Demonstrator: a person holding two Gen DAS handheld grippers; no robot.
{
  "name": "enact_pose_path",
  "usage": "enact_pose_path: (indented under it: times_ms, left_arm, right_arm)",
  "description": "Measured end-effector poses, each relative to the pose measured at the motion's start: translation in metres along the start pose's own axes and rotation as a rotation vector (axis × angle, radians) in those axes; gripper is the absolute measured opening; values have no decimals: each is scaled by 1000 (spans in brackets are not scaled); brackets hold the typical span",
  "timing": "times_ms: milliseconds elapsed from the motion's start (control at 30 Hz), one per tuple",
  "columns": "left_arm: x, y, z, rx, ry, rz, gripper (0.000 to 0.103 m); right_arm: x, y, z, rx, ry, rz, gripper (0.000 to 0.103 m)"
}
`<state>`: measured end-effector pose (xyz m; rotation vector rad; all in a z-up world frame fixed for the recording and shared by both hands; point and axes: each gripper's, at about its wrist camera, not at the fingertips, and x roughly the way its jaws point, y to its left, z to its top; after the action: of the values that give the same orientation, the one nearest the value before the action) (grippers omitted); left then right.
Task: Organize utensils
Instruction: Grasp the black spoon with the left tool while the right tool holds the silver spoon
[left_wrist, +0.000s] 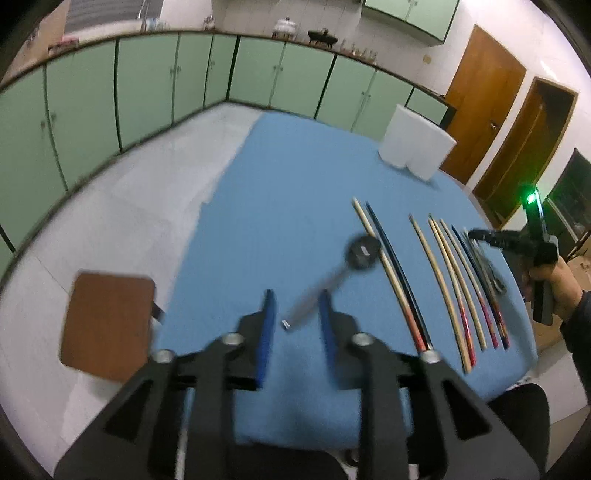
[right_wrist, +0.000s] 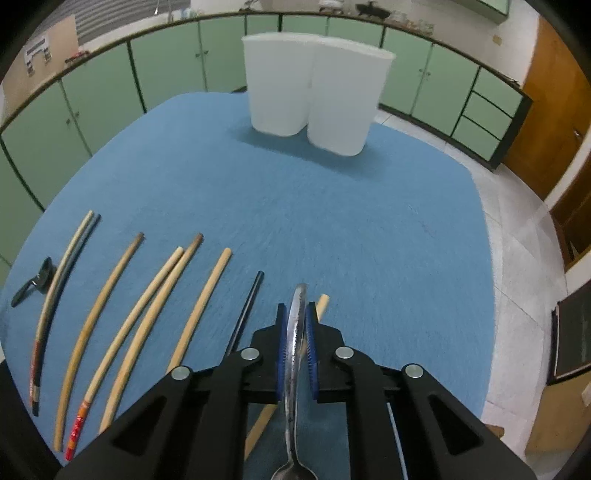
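My left gripper (left_wrist: 296, 295) stands open just above the blue table (left_wrist: 295, 184). The metal handle of a black-headed spoon (left_wrist: 364, 251), blurred, lies slanted between its blue pads without being pressed. That spoon also shows at the far left in the right wrist view (right_wrist: 40, 277). My right gripper (right_wrist: 297, 306) is shut on a metal spoon (right_wrist: 293, 350), with the bowl pointing back toward the camera. In the left wrist view the right gripper (left_wrist: 474, 234) hovers over the right end of a row of several chopsticks (left_wrist: 456, 291), which also lie left of it (right_wrist: 147, 295).
Two white containers (right_wrist: 277, 85) stand side by side at the table's far edge (left_wrist: 417, 147). A brown stool seat (left_wrist: 107, 325) sits on the tiled floor left of the table. Green cabinets (left_wrist: 147, 85) line the walls and wooden doors (left_wrist: 480, 92) stand at the right.
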<state>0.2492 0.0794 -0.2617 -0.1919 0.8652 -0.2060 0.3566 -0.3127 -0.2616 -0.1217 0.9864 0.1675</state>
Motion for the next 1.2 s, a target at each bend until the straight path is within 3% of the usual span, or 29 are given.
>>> enact_pose_path:
  times_ms: [167, 300, 367, 500, 533, 633, 667, 700, 933, 1200]
  left_arm:
    - [24, -19, -14, 149, 57, 87, 31]
    - [32, -11, -2, 210, 49, 117, 42]
    - [48, -13, -2, 277, 128, 82, 49]
    - [51, -19, -4, 353, 124, 63, 50]
    - [51, -17, -3, 348, 125, 54, 49]
    - [51, -16, -2, 349, 124, 54, 31]
    - [50, -17, -2, 346, 127, 51, 18]
    - [49, -20, -3, 354, 130, 51, 12]
    - [39, -30, -16, 373, 125, 38, 11]
    - [22, -33, -1, 277, 48, -14, 11]
  right_arm:
    - [-30, -11, -10, 64, -79, 20, 10]
    - [-54, -22, -16, 100, -140, 34, 10]
    - [-66, -27, -21, 127, -161, 42, 10]
    - [-84, -29, -29, 168, -192, 53, 10]
    - [-89, -29, -32, 177, -194, 60, 10]
    - [-102, -25, -38, 185, -211, 56, 10]
    - [-106, -24, -39, 190, -221, 55, 10]
    - [-110, -23, -40, 193, -227, 56, 10]
    - [-111, -24, -49, 210, -230, 62, 10]
    - [-45, -31, -28, 146, -69, 55, 10]
